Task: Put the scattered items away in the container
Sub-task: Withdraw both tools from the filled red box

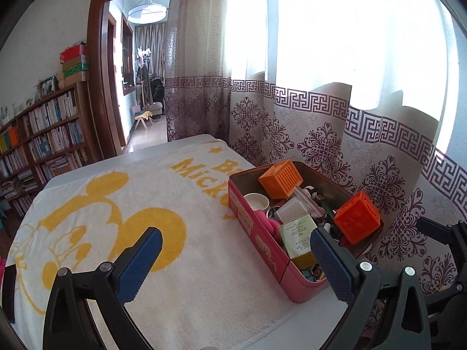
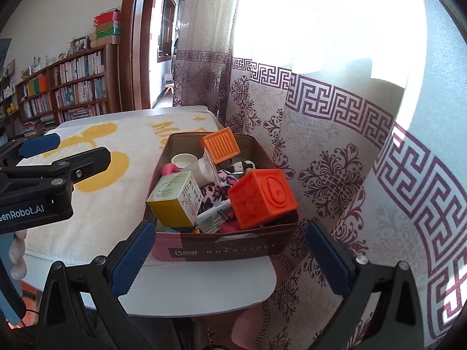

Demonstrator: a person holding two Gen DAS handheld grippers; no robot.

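A pink tin box [image 1: 256, 245] [image 2: 221, 250] stands at the table's right edge by the curtain. It holds two orange cubes [image 2: 261, 197] [image 1: 357, 221] [image 1: 280, 178] [image 2: 221, 145], a yellow-green carton [image 2: 175, 201] [image 1: 297, 237], a small white bowl [image 1: 256, 201] [image 2: 183, 160] and several other small items. My left gripper [image 1: 236, 265] is open and empty, above the towel beside the tin's near left side; it also shows in the right wrist view [image 2: 62, 147]. My right gripper [image 2: 230, 261] is open and empty, in front of the tin's near end.
A white towel [image 1: 122, 204] [image 2: 96, 157] with a yellow cartoon print covers the white table [image 2: 204, 285]. A patterned curtain [image 1: 321, 134] [image 2: 335, 151] hangs right behind the tin. A bookshelf [image 1: 43, 134] and a doorway [image 1: 140, 81] lie beyond the table.
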